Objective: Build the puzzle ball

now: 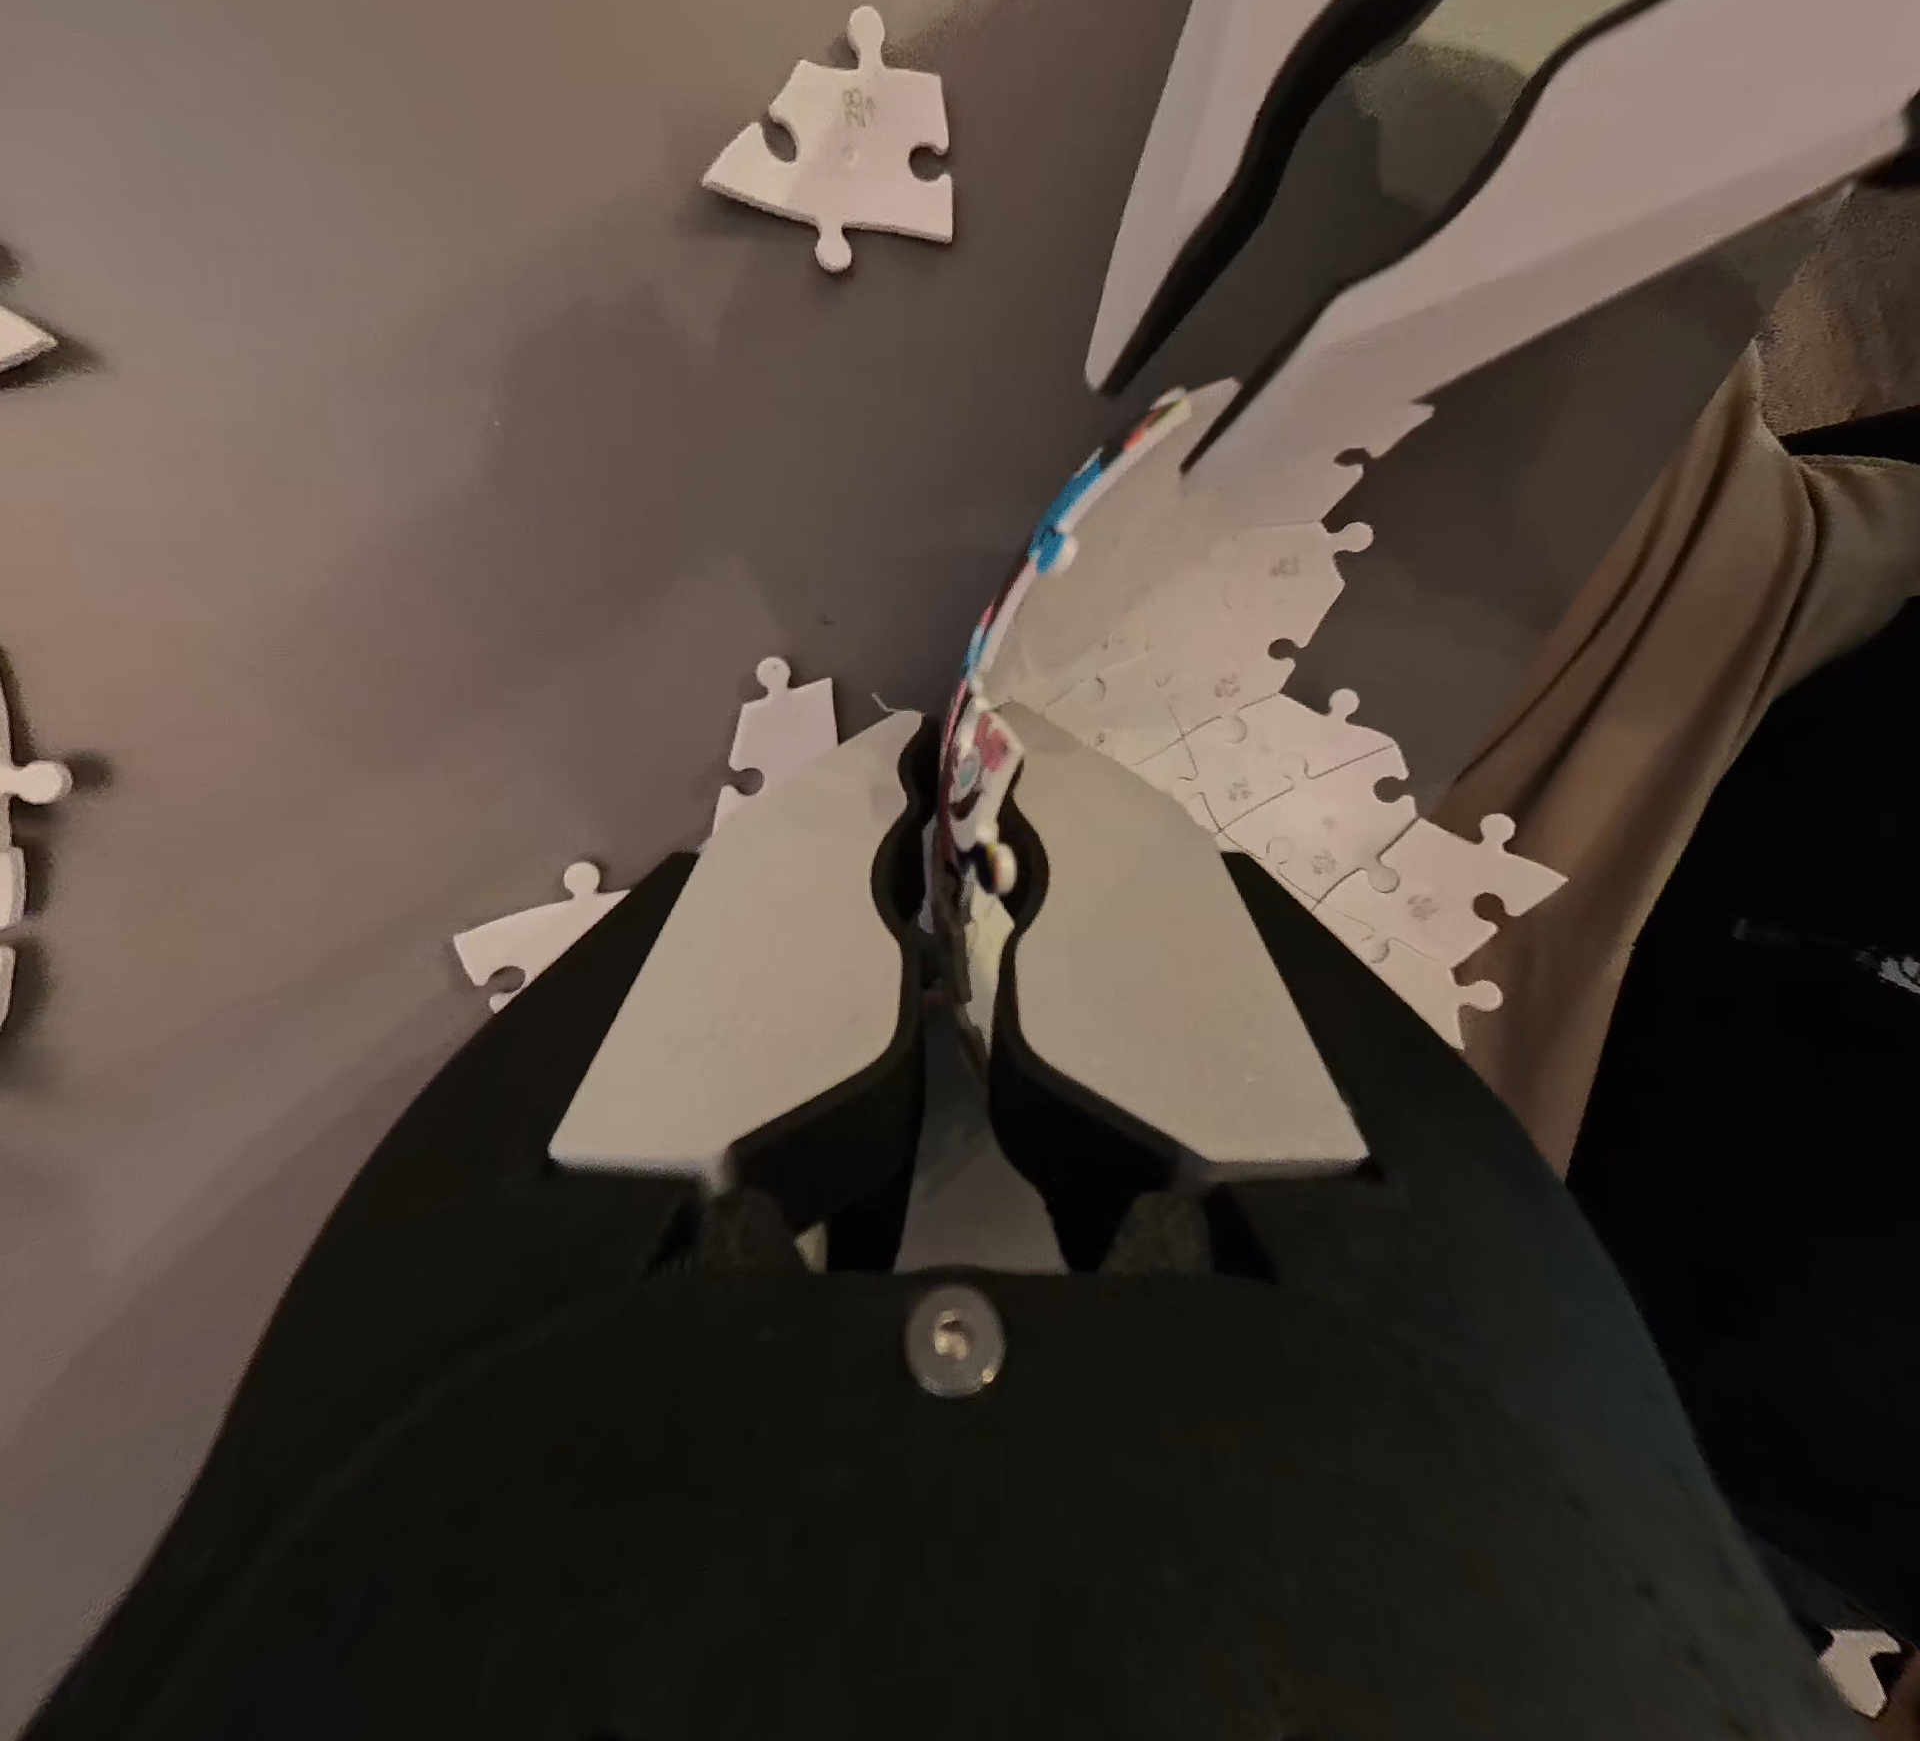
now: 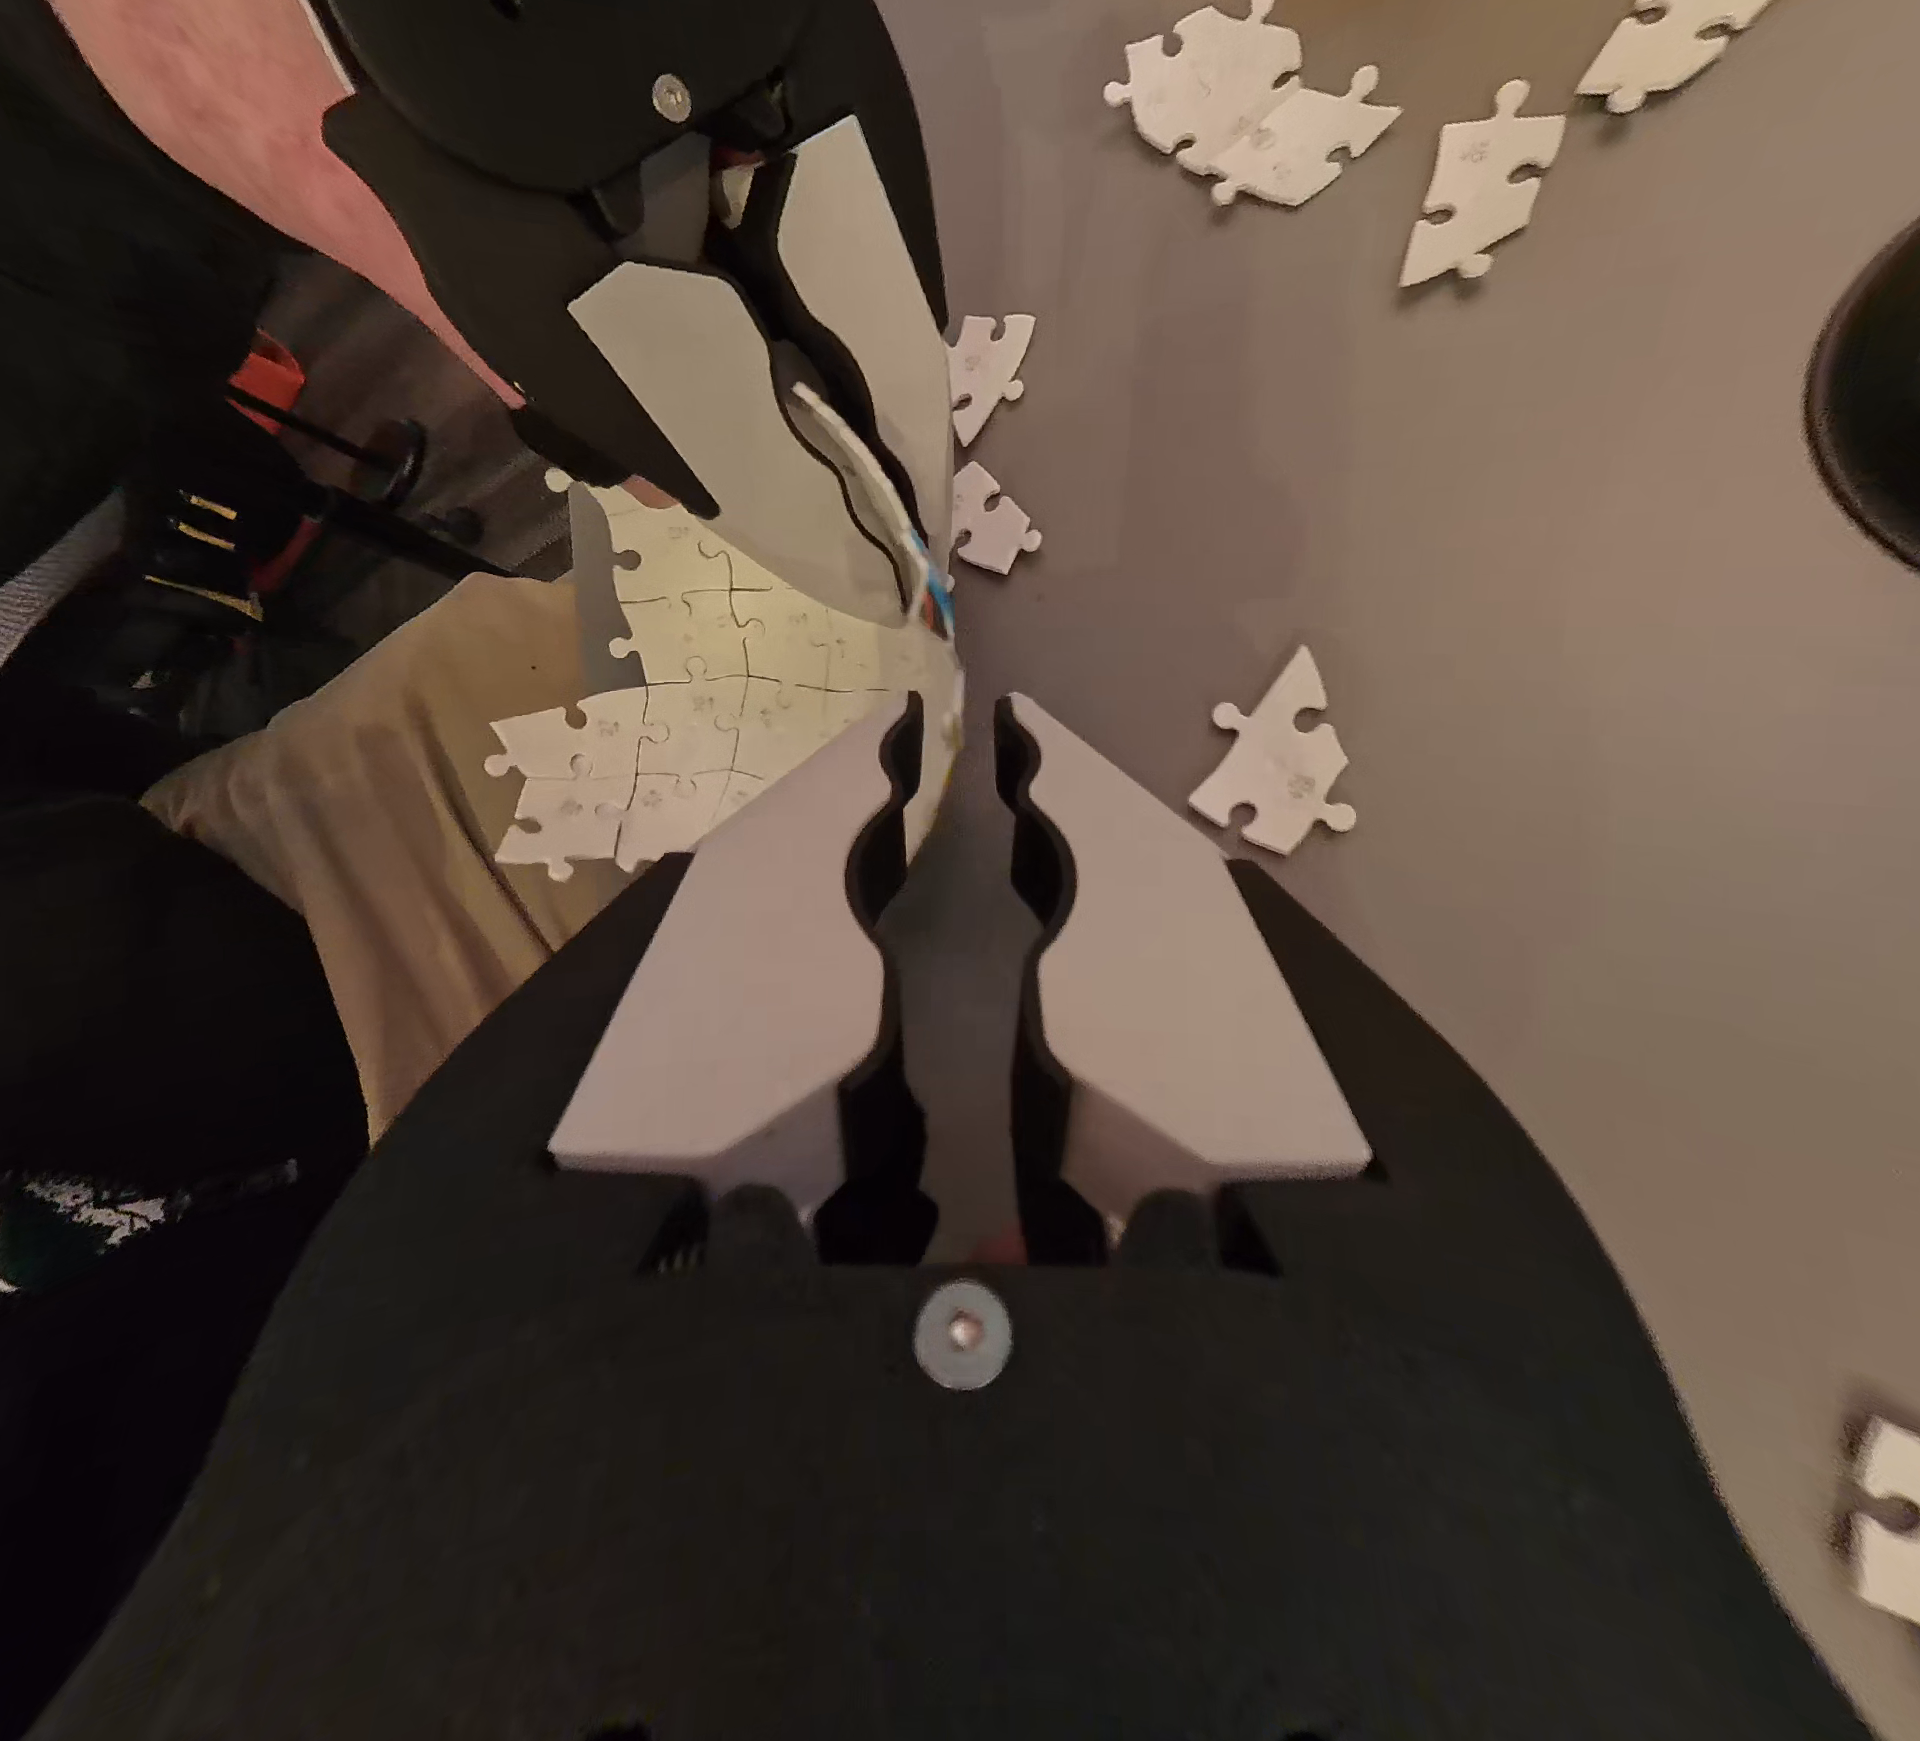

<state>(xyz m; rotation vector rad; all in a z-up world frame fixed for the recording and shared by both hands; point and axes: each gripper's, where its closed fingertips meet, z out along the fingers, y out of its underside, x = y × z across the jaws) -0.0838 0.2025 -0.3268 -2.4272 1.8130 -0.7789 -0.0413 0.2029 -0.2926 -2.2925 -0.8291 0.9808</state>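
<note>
The partly built puzzle ball (image 1: 1236, 735), a curved shell of interlocked pieces with its white inner face showing, is held off the grey worktop (image 1: 364, 341); the left gripper (image 1: 961, 756) has its fingers clamped on the shell's rim, seen edge-on between them. The right gripper (image 2: 956, 715) is seen with fingers slightly apart and empty, tips just beside the shell's edge at 12 o'clock. The shell is judged light, thin and flexible, its joints likely to pop under squeeze; hold is best taken at the rim, across a seam. Loose pieces (image 2: 1283, 761) lie at 2 o'clock on the worktop.
</note>
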